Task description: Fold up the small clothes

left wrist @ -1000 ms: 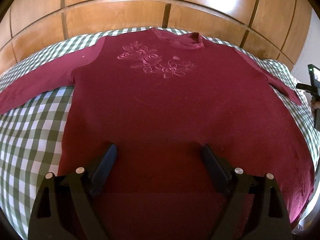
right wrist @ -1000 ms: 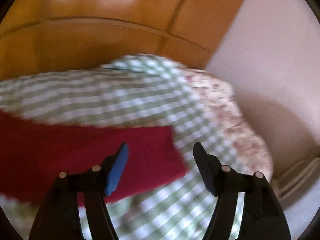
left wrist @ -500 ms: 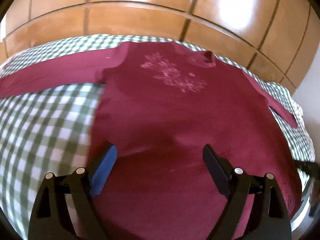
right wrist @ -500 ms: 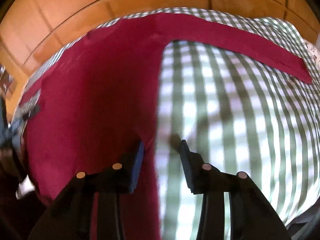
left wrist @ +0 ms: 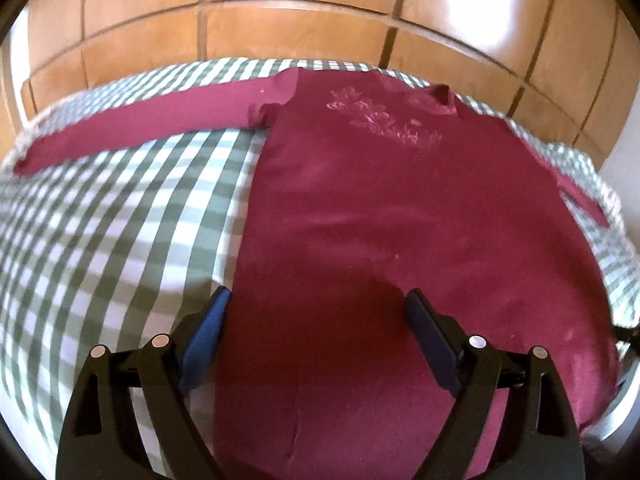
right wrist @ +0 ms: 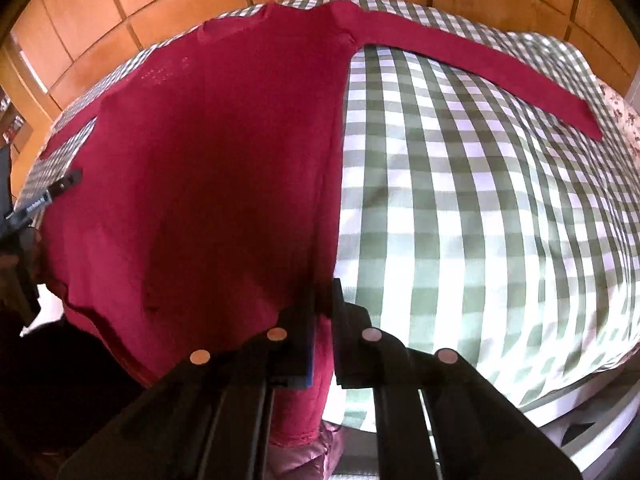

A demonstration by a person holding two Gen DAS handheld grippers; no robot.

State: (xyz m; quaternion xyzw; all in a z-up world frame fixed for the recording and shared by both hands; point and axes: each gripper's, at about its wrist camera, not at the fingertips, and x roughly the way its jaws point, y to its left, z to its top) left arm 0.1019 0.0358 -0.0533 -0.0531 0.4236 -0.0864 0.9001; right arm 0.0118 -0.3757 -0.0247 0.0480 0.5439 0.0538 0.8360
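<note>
A dark red long-sleeved shirt [left wrist: 400,220] with a pale flower print lies flat, front up, on a green and white checked bedcover [left wrist: 100,240]. Both sleeves are spread out sideways. My left gripper [left wrist: 318,300] is open above the shirt's lower left edge, one finger over the bedcover, one over the cloth. In the right wrist view the shirt [right wrist: 208,160] fills the left half. My right gripper [right wrist: 324,292] is shut on the shirt's lower right hem corner, with cloth pinched between the fingers.
A wooden panelled headboard [left wrist: 320,20] runs along the far side of the bed. A white wall [left wrist: 624,140] stands at the right. The bed's near edge [right wrist: 560,392] drops off at the lower right. The left gripper's tool [right wrist: 44,200] shows at the left edge.
My right gripper swung from the right sleeve end to the lower right hem and shut on it. My left gripper moved left to the shirt's lower left edge, still open.
</note>
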